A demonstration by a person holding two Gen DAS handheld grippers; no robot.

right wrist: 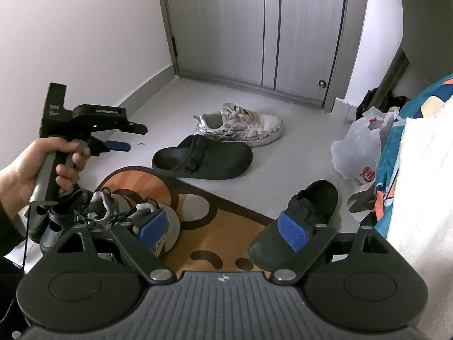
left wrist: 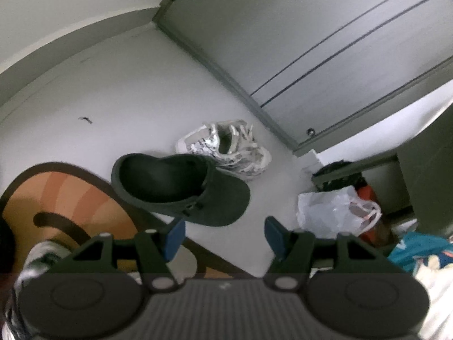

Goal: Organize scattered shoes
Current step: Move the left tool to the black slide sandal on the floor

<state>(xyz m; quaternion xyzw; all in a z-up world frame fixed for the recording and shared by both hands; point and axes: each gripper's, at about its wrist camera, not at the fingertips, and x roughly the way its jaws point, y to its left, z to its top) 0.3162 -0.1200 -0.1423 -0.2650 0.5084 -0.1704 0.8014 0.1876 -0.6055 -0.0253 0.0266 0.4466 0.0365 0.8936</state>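
Observation:
A black clog lies on the grey floor beside a white patterned sneaker. My left gripper is open and empty, just above and short of the clog; it also shows in the right wrist view, held in a hand at the left. My right gripper is open and empty over the orange mat. A second black clog lies on the mat under the right finger. A grey sneaker and black shoes lie at the mat's left.
A closed grey door and its frame stand behind the shoes. A white plastic bag and teal fabric crowd the right side. White wall and skirting run along the left.

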